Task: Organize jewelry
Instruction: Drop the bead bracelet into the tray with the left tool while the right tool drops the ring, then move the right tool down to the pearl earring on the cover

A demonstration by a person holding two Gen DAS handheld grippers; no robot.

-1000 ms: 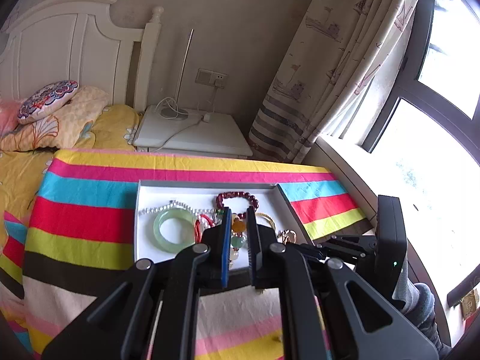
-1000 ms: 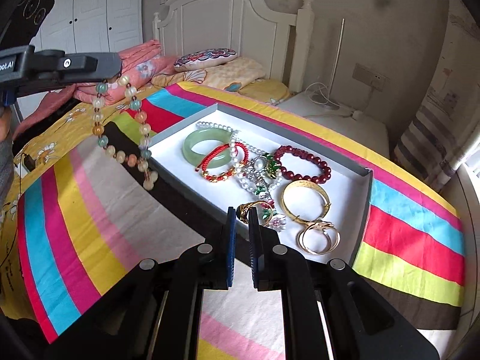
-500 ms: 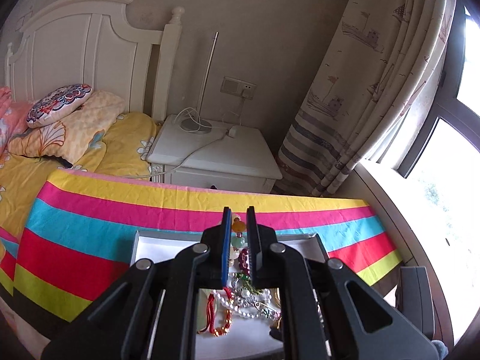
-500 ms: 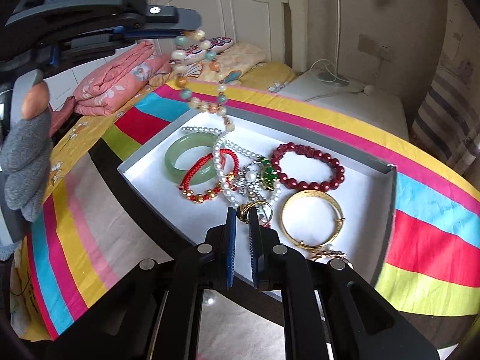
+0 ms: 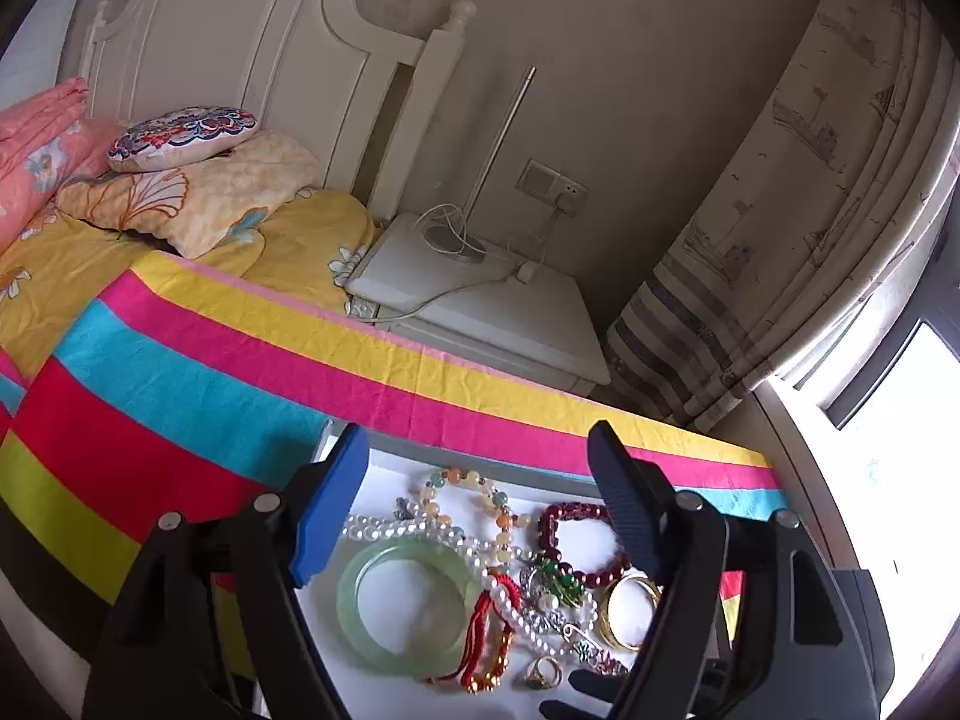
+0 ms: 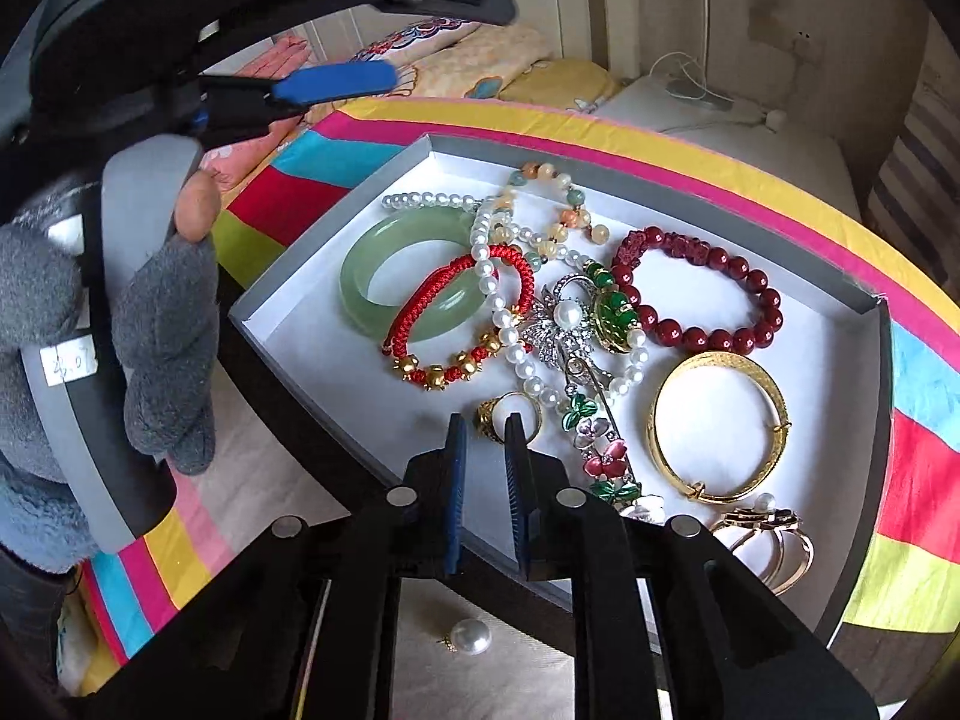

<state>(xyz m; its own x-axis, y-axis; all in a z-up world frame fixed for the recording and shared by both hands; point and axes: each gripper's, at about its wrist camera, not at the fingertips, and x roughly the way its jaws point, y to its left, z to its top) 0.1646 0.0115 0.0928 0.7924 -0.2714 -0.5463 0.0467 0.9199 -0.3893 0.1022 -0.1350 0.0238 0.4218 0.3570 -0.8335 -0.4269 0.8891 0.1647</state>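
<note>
A white jewelry tray (image 6: pixel 312 324) lies on the striped bedspread. The multicolored bead bracelet (image 5: pixel 486 498) lies in its far part, also in the right wrist view (image 6: pixel 552 204), beside a pearl string (image 6: pixel 504 306), a jade bangle (image 6: pixel 366 294), a red cord bracelet (image 6: pixel 420 312) and a dark red bead bracelet (image 6: pixel 720 294). My left gripper (image 5: pixel 480 456) is open and empty above the tray; it also shows in the right wrist view (image 6: pixel 420 36). My right gripper (image 6: pixel 483 426) is shut and empty over the tray's near edge, by a gold ring (image 6: pixel 498 414).
A gold bangle (image 6: pixel 720 420), brooches (image 6: pixel 570 324) and gold rings (image 6: pixel 762 534) also lie in the tray. A loose pearl earring (image 6: pixel 471 636) lies on the bedspread in front of the tray. A white nightstand (image 5: pixel 480 294), pillows (image 5: pixel 180 132) and a curtain (image 5: pixel 810 240) stand beyond.
My left gripper carried the multicolored bead bracelet over the tray, opened and let it go; it now lies in the tray. My right gripper moved closer to the tray.
</note>
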